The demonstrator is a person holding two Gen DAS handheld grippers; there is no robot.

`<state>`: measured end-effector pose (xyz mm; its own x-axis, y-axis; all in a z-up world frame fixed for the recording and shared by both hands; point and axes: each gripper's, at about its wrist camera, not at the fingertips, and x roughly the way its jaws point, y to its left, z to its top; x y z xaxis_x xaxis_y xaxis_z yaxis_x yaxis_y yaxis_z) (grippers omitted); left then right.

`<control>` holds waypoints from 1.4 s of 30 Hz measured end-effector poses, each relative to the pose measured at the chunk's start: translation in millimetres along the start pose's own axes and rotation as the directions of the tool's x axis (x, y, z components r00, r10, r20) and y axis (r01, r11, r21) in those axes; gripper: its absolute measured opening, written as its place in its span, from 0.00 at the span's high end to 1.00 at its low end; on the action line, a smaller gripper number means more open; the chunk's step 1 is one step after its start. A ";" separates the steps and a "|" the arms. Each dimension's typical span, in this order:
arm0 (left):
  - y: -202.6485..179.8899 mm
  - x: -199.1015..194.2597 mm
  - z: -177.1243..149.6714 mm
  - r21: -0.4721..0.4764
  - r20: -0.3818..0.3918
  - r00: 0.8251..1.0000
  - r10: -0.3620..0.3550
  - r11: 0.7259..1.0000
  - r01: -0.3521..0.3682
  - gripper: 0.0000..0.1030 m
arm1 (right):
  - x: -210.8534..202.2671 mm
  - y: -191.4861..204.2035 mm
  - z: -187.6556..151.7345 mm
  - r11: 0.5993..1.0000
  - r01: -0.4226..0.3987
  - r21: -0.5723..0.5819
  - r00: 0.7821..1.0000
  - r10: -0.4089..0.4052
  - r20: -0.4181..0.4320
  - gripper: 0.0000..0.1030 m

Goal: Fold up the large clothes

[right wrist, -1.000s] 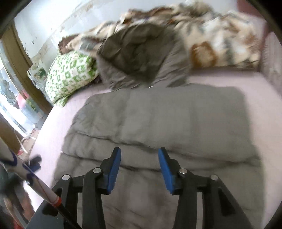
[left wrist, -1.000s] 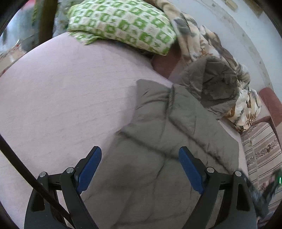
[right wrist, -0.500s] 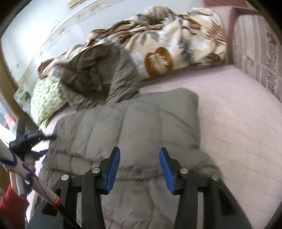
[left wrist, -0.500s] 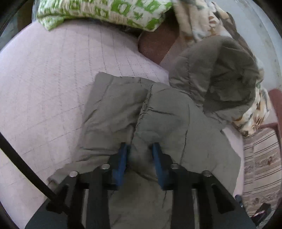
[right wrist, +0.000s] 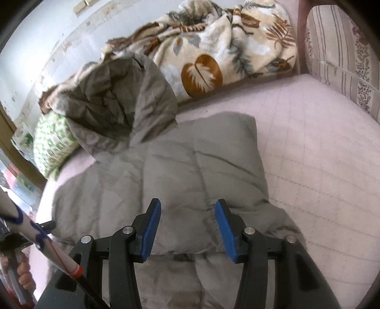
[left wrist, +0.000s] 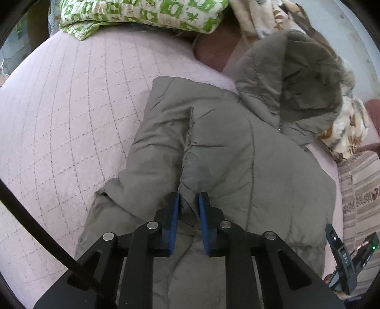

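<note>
A grey-olive padded jacket (left wrist: pixel 237 154) lies flat on the pink quilted bed cover (left wrist: pixel 71 118), its hood (left wrist: pixel 292 78) propped against the bedding at the far end. My left gripper (left wrist: pixel 188 202) is shut on a raised fold of the jacket near its side seam. In the right wrist view the jacket (right wrist: pixel 185 166) lies partly folded with the hood (right wrist: pixel 118 99) behind it. My right gripper (right wrist: pixel 187 214) is open and empty, its blue pads just above the jacket's folded edge.
A green-and-white pillow (left wrist: pixel 142 12) and a leaf-patterned blanket (right wrist: pixel 225 54) lie along the far side of the bed. A striped cushion (right wrist: pixel 344 54) stands at the right end. The other gripper's body shows at the lower right of the left wrist view (left wrist: pixel 344 256).
My left gripper was open above the jacket; it came down and shut on a fold. My right gripper swung right over the jacket, staying open.
</note>
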<state>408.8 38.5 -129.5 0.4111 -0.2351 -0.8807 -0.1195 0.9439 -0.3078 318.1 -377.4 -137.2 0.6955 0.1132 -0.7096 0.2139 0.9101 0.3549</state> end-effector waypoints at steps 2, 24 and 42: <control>-3.9 0.9 0.2 0.004 0.018 0.999 0.034 0.999 -0.034 0.77 | 7.6 0.3 -1.8 1.000 0.014 -0.010 1.000 -0.014 -0.017 0.48; 10.5 -80.1 -129.9 0.109 0.205 0.962 0.179 0.973 -0.204 0.37 | -56.3 60.2 -71.4 0.986 0.072 -0.149 0.997 -0.067 0.037 0.38; 15.7 -55.5 -101.3 0.152 0.178 0.974 0.137 0.974 -0.165 0.37 | -1.9 130.4 86.4 0.958 0.243 -0.154 0.970 -0.243 0.018 0.24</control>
<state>292.6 42.8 -121.9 0.5453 -0.0581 -0.8362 -0.0468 0.9939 -0.0995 403.9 -293.4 -37.0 0.6346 -0.1186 -0.7637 0.2683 0.9605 0.0739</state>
